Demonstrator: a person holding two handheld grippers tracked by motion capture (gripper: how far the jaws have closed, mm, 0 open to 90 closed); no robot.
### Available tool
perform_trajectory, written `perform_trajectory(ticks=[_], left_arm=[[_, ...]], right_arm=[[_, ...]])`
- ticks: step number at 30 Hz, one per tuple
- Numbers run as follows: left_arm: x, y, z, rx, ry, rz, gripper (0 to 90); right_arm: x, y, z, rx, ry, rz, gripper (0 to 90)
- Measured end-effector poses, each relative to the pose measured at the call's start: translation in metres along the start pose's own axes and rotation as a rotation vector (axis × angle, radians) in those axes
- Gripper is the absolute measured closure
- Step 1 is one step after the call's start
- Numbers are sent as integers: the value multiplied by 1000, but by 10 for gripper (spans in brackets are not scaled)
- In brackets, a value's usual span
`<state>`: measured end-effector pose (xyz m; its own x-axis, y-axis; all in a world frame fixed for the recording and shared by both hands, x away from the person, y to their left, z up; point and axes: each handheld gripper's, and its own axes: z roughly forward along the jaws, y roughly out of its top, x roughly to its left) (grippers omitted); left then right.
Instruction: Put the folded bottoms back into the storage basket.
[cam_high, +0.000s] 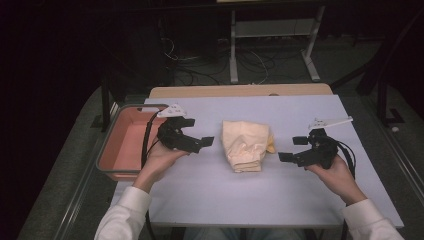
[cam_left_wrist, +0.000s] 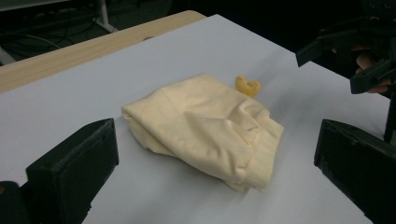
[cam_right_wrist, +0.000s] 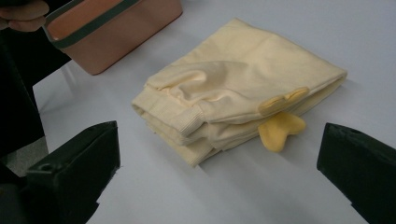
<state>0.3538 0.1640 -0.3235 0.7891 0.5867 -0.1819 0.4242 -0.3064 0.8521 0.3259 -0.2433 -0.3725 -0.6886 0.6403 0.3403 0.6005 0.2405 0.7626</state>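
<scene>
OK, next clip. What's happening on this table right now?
A person sits at a white table with a two-jaw gripper in each hand. A folded pale yellow garment lies in the middle, a small darker yellow tab sticking out at one edge. The left gripper and right gripper are both open and point at the garment from either side, touching nothing. A pink bin sits at the table's left edge.

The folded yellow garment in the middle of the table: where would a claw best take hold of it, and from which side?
Probably at the thick ribbed band end of the yellow garment, the end nearest the person. There the folded layers stack into an edge that open jaws could close around. The left claw and the right claw both hover open beside it, so either could slide in low along the table from its own side.
</scene>
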Motion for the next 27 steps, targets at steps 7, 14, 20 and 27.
perform_trajectory(ticks=[7,14,20,27], left_arm=[[6,5,7,2,9,-7,0],[13,7,13,3,19,-24,0],[21,9,19,-5,31,-49,0],[29,9,28,-15,44,-87,0]], right_arm=[[-6,1,7,-14,-1,28,0],[-11,1,11,-29,-2,51,0],[-13,2,15,-45,-12,74,0],[-18,1,22,-50,-28,114,0]])
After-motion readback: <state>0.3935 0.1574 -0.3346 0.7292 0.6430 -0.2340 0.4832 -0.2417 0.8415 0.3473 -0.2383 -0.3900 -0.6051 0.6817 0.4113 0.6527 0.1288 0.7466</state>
